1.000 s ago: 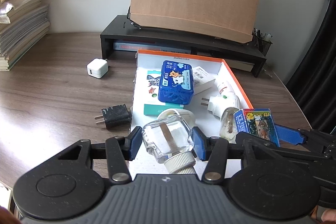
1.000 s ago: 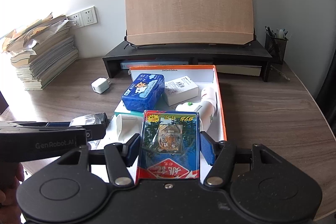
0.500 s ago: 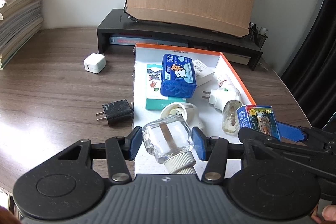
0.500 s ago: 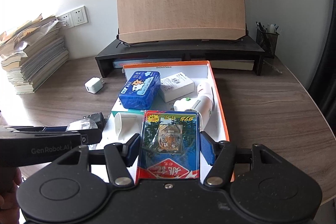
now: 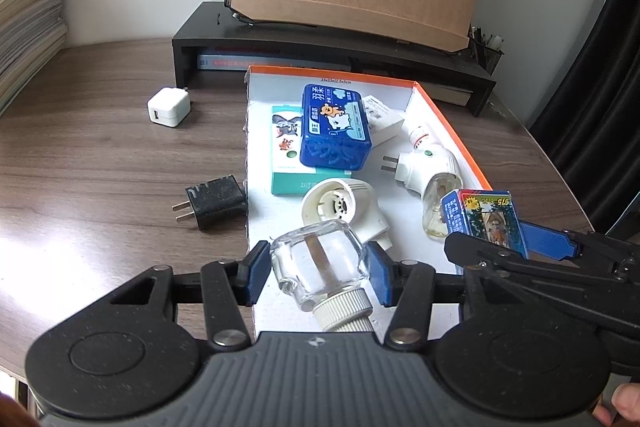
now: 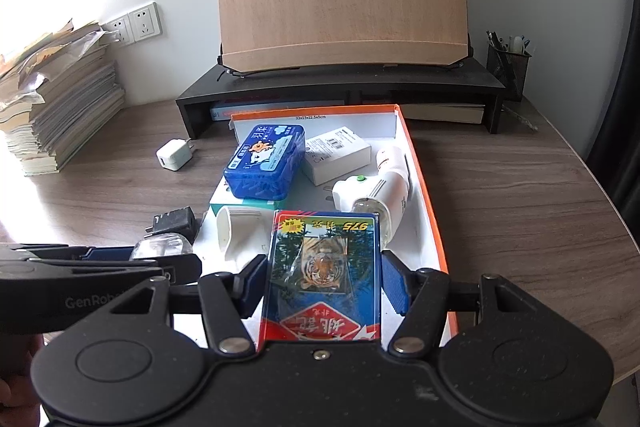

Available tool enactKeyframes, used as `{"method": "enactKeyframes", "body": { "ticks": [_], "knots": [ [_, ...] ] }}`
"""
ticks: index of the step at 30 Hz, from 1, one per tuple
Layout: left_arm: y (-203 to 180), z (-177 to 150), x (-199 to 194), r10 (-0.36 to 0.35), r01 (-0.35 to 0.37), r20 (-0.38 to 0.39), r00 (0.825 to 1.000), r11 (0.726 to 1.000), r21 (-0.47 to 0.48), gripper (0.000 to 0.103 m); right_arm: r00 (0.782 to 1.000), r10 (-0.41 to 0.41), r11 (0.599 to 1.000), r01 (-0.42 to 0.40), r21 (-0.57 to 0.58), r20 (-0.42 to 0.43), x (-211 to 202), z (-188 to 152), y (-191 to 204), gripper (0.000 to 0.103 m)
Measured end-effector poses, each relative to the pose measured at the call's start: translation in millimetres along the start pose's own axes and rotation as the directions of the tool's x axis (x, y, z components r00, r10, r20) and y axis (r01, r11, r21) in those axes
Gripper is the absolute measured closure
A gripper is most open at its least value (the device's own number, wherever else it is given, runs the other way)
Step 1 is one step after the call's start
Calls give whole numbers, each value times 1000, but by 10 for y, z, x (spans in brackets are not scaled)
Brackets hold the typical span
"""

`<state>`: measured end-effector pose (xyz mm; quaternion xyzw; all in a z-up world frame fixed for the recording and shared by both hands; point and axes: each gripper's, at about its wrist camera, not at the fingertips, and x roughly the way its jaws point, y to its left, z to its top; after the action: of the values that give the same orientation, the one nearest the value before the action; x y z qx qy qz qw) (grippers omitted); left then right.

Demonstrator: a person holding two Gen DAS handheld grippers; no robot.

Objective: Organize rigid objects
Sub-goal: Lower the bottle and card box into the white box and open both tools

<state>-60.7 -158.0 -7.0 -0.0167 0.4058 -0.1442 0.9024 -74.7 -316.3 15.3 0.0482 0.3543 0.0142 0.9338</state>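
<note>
My left gripper (image 5: 316, 273) is shut on a clear glass bottle (image 5: 318, 267) with a white ribbed cap, held over the near end of the orange-rimmed white box (image 5: 460, 143). My right gripper (image 6: 324, 279) is shut on a card pack with a tiger picture (image 6: 324, 267), also seen in the left wrist view as the card pack (image 5: 486, 221). Inside the box lie a blue case (image 5: 334, 129), a teal-edged carton (image 5: 286, 147), a white carton (image 6: 338, 153), a white plug-in unit (image 5: 430, 165) and a white socket part (image 5: 344, 205).
A white charger (image 5: 169, 106) and a black charger (image 5: 212, 202) lie on the wooden table left of the box. A black riser (image 5: 320, 47) with a wooden board stands behind it. Stacked papers (image 6: 56, 107) sit far left, a pen holder (image 6: 508, 61) far right.
Both views have shifted slightly as the hands tilted a little. Both grips are unchanged, and nothing in the box or on the table has moved.
</note>
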Motion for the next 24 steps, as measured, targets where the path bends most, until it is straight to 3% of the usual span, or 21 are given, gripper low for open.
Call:
{"method": "enactKeyframes", "body": {
  "ticks": [7,11,12,24],
  "knots": [
    [-20,-13,25,-3,3,-8,1000,1000,-4,52,1000,-5,1000,5,-1,-6,18,-8,-35,31],
    [-30,-11,27,-6,6,-2,1000,1000,-3,58,1000,-4,1000,4,-2,-6,17,-12,-33,31],
    [-36,-9,35,-7,7,-3,1000,1000,3,64,1000,-4,1000,4,-4,-8,21,-16,-36,31],
    [84,3,40,-6,6,-2,1000,999,-50,64,999,-6,1000,6,-2,-38,111,-45,-68,31]
  ]
}}
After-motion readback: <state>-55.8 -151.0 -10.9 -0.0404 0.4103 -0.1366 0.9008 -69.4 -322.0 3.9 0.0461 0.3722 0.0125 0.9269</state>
